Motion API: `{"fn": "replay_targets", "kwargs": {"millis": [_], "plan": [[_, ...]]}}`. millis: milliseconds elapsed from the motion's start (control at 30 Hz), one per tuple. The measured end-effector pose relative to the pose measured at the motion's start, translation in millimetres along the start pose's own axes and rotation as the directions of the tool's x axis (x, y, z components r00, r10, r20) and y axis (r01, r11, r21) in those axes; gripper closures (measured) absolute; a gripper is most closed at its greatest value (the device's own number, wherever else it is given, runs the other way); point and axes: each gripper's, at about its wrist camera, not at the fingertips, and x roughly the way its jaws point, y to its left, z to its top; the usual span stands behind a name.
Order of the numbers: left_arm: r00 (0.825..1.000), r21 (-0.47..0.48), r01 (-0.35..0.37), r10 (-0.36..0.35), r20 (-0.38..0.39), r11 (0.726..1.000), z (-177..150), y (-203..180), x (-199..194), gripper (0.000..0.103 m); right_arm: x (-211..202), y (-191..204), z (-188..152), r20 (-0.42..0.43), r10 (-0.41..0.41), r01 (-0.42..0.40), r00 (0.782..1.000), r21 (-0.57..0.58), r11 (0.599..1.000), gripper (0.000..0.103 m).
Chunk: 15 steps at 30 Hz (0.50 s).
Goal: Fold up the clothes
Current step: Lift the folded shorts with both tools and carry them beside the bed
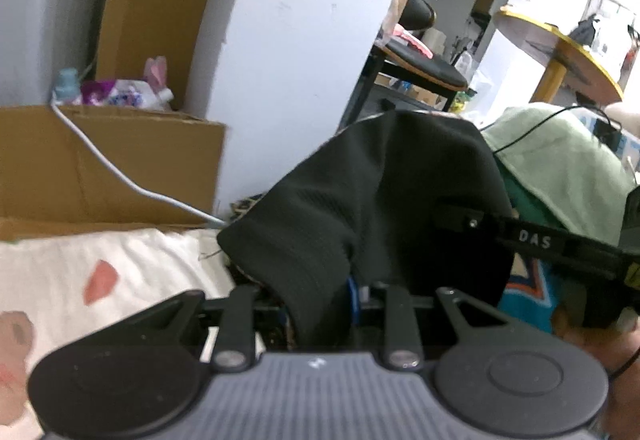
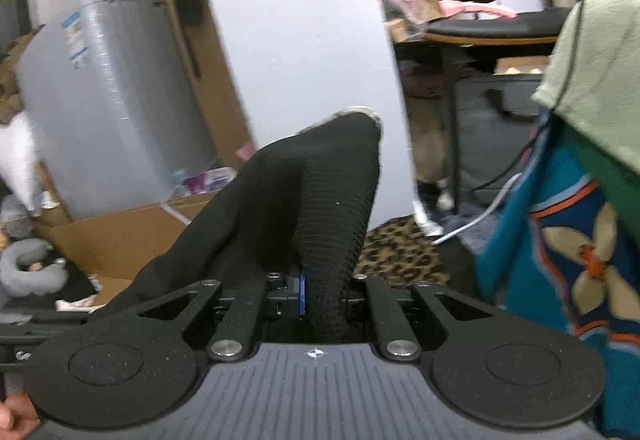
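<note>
Closest in, the left gripper [image 1: 320, 304] pinches a fold of the black garment [image 1: 360, 200], its jaws pressed on the ribbed cloth. The right gripper [image 2: 322, 296] clamps another ribbed edge of that garment, the jaws almost together around a thick roll of fabric. The garment hangs lifted between the two tools, above a white bedsheet [image 1: 80, 260] with pinkish blotches; the blur makes its exact shape hard to judge. Left of the garment stands a cardboard box [image 1: 100, 168], with a white cable [image 1: 120, 172] running over it. Right of the garment a teal patterned cloth [image 2: 560, 240] hangs, a pale green cloth [image 2: 600, 60] above it.
</note>
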Motion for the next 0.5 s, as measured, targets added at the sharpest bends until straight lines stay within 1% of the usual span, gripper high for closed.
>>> {"fn": "replay_targets", "kwargs": {"millis": [100,267,400,500], "plan": [[1.000,-0.030,0.017,-0.018,-0.017,0.999,-4.4,-4.3,11.5,0.075,1.5,-7.0,2.6,-0.001,-0.044,0.044,0.999,-0.013,0.999,0.094],[0.999,-0.019,0.033,-0.033,-0.015,0.999,-10.9,-15.4,22.9,0.075,2.2,-16.8,2.4,0.010,-0.087,0.087,0.996,-0.017,0.996,0.094],[0.998,-0.054,0.065,-0.066,-0.020,0.996,-12.5,-12.0,36.1,0.075,6.2,-24.5,-2.1,0.023,-0.117,0.116,0.993,0.012,0.993,0.094],[0.995,-0.076,0.091,-0.093,-0.026,0.993,-11.6,-7.1,47.8,0.075,12.9,-30.0,-4.9,0.035,-0.139,0.139,0.990,0.010,0.990,0.094]]}}
